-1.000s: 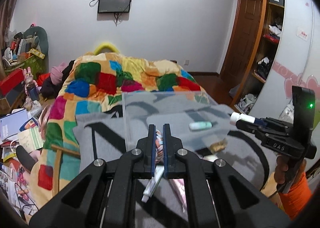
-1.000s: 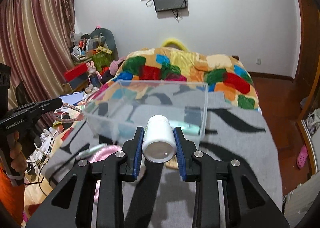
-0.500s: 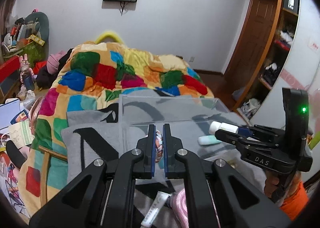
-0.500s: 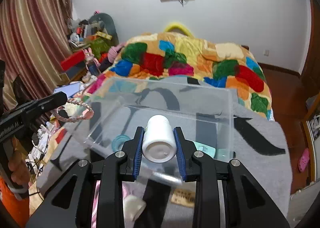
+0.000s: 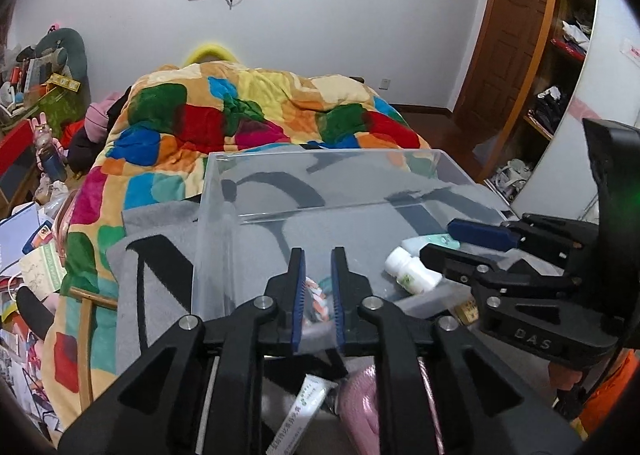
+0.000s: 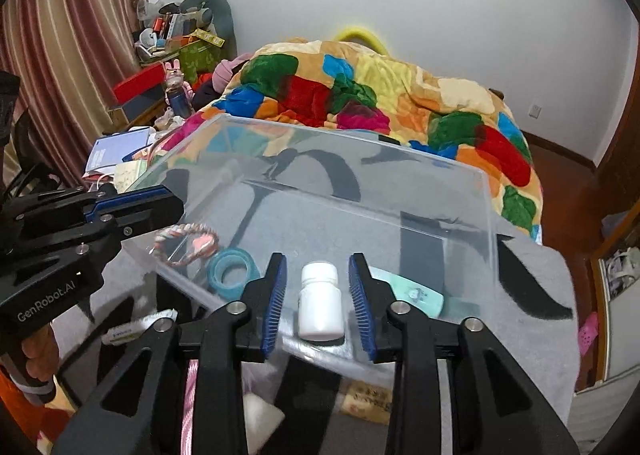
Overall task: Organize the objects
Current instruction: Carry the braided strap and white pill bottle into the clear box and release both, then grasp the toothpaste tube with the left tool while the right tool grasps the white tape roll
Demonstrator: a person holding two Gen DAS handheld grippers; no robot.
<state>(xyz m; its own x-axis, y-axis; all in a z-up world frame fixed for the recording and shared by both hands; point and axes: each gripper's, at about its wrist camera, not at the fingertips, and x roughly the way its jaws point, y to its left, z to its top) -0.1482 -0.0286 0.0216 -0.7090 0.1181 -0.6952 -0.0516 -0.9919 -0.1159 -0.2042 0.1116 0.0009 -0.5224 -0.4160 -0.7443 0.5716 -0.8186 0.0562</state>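
A clear plastic bin (image 6: 472, 191) (image 5: 216, 215) sits on the grey blanket on the bed. My right gripper (image 6: 318, 295) is open over its near edge. A white pill bottle (image 6: 321, 301) (image 5: 412, 271) lies loose on the bin floor between the open fingers. My left gripper (image 5: 318, 287) (image 6: 160, 203) is open above the bin's left side. A braided pink bracelet (image 6: 186, 243) lies in the bin below it, beside a teal tape roll (image 6: 232, 269). A mint tube (image 6: 416, 291) lies at the right.
A white tube (image 5: 300, 411) (image 6: 132, 329), a pink pouch (image 5: 360, 403) and a small tan packet (image 6: 368, 399) lie on the grey blanket (image 6: 532, 319) in front of the bin. A colourful quilt (image 5: 240, 115) covers the bed beyond. Clutter fills the floor at the left.
Both grippers moved forward over the bin and opened. The right let go of the white bottle, the left let go of the bracelet; both now lie in the bin.
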